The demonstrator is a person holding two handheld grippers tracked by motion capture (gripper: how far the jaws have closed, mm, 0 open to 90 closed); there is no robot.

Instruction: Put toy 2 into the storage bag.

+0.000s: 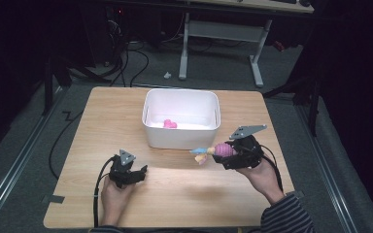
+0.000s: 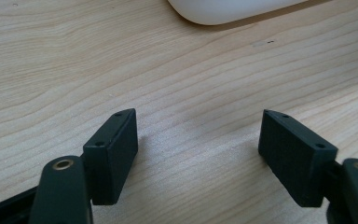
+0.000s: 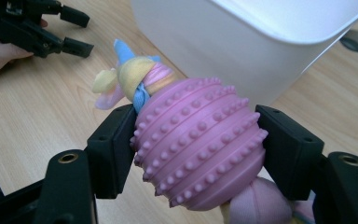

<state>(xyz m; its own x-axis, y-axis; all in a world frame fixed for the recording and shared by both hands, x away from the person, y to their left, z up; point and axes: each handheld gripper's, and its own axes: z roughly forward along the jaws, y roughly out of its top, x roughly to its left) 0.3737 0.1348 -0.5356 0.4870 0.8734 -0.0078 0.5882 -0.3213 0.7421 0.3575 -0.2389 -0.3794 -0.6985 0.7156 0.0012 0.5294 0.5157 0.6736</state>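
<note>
One toy in play — right gripper (image 1: 222, 154) clamps the pink knobbed toy (image 3: 200, 149), raised near the table's (image 1: 184, 194) right edge; white bin (image 1: 213, 104) lies just beyond it. Left gripper (image 1: 137, 173) — jaws apart, empty, near front edge.

The tub (image 1: 181, 117) stands on the surface (image 1: 102, 126) toward its far middle, a small toy (image 1: 170, 124) inside. The knobbed toy (image 1: 223, 150) hangs near the tub's near right corner, the left gripper (image 1: 135, 173) near-left.
</note>
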